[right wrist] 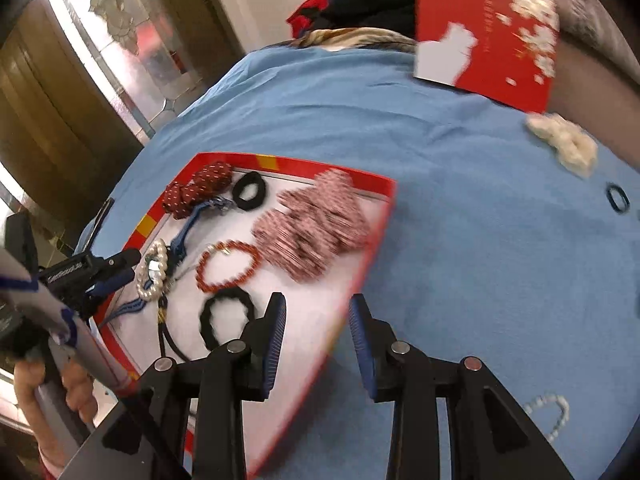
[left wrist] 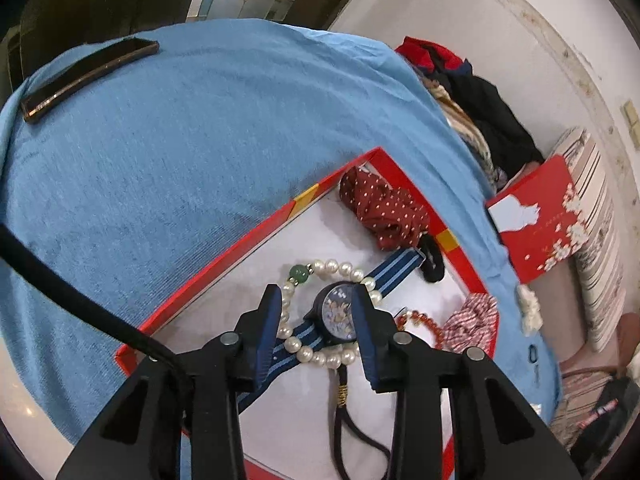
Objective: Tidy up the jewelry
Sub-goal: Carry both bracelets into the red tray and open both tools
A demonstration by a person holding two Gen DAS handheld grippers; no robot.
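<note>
Seemingly mid-placement, the spread left gripper (left wrist: 316, 320) straddles the watch (left wrist: 338, 314) and pearls (left wrist: 298, 346) in the red tray (left wrist: 224, 264), needing a clean lift away; the right gripper (right wrist: 316, 336) hovers spread over the tray's near right edge.

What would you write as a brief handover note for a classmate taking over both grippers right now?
Left gripper: open, over the pearl bracelet and watch in the red tray.
Right gripper: open, empty, above the tray's near edge.
Done: scrunchies, red bead bracelet and black hair ties in the tray.
Left: white scrunchie, thin dark hair tie and clear bead bracelet on the blue cloth.
</note>
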